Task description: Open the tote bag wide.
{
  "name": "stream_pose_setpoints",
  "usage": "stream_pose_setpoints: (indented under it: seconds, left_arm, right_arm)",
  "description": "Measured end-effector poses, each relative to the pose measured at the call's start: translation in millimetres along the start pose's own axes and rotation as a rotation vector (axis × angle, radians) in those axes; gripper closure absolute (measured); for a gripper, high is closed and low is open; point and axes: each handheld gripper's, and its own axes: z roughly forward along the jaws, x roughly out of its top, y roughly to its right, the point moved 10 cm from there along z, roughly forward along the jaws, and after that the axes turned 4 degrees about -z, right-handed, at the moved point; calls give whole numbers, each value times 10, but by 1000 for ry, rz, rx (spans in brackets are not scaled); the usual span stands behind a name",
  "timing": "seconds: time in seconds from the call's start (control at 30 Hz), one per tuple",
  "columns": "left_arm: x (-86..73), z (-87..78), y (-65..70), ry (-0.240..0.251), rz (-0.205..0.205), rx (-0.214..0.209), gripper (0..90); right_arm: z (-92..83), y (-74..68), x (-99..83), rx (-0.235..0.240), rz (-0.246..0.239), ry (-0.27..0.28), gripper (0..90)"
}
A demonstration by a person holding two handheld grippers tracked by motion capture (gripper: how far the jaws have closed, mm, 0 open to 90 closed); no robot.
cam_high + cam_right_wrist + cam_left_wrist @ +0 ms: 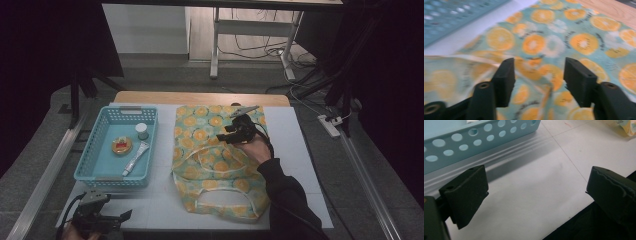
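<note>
**Bag let go, next grip to choose**

Your right gripper (227,134) hangs over the upper middle of the bag (216,160), which lies flat on the white table (300,150) just right of the basket (95,172). In the right gripper view its jaws stand apart with nothing pinched; a fold of cloth (534,75) rises between them, untouched. You look to be between grips while arranging the bag, with the handles (225,205) lying loose on the near half.

Your left gripper (107,217) rests at the near left corner, jaws spread wide over bare table.

Next, pick one edge or handle, come down squarely on it and close on a single layer only.

Writing: dark lettering curves around the printed orange slices, too blurred to read. The tube (136,158), jar (142,130) and round tin (122,146) in the basket show no legible label.
</note>
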Motion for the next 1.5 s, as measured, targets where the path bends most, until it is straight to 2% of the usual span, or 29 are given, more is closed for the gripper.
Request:
stream_pose_setpoints:
  seconds: [0.17, 0.23, 0.27, 0.47, 0.73, 0.9, 0.97, 1.0, 1.03, 1.07, 1.1, 1.13, 1.17, 1.2, 1.23, 1.33, 1.37, 1.5]
  left_arm:
    - [0, -1, 0, 0, 0, 0, 38]
    - [0, -1, 0, 0, 0, 1, 38]
    - [0, 0, 0, 0, 0, 1, 38]
    - [1, 1, 0, 0, -1, 2, 38]
    - [1, 2, 3, -3, 3, 2, 39]
    - [2, 1, 3, -2, 4, 2, 39]
    - [2, 1, 3, -1, 3, 1, 39]
    - [3, 1, 3, 1, 3, 1, 39]
    - [3, 1, 4, 1, 3, 1, 39]
    - [3, 1, 3, 0, 4, 1, 39]
    - [2, 1, 4, -1, 4, 1, 39]
    - [2, 2, 4, -1, 4, 2, 39]
    - [2, 3, 3, -1, 5, 4, 39]
    - [2, 3, 3, -2, 5, 4, 39]
    - [2, 4, 3, -2, 4, 4, 39]
    - [1, 5, 4, -4, 6, 5, 39]
    - [1, 6, 5, -5, 6, 4, 40]
    - [2, 8, 3, -5, 5, 5, 40]
  right_arm:
    - [-119, -286, -69, 31, -33, -7, 259]
    - [-163, -448, -175, 55, -35, -31, 193]
    - [-163, -448, -175, 55, -35, -31, 193]
    - [-216, -658, -407, 67, -56, -75, 54]
    - [-243, -774, -790, 87, -67, -141, 27]
    - [-192, -677, -1004, 57, -87, -190, 31]
    - [-181, -643, -1073, 47, -96, -207, 64]
    - [-177, -619, -1137, 30, -125, -228, 130]
    - [-178, -620, -1171, 32, -135, -243, 182]
    - [-178, -620, -1171, 32, -135, -243, 182]
    - [-183, -617, -1181, 20, -156, -239, 220]
    - [-218, -635, -1176, 24, -167, -236, 379]
    - [-236, -645, -1173, 25, -182, -234, 475]
    - [-247, -656, -1175, 32, -188, -236, 548]
    - [-247, -656, -1175, 32, -188, -236, 548]
    - [-255, -682, -1172, 44, -183, -229, 740]
    - [-255, -703, -1173, 63, -175, -234, 880]
    - [-249, -717, -1160, 64, -161, -250, 900]
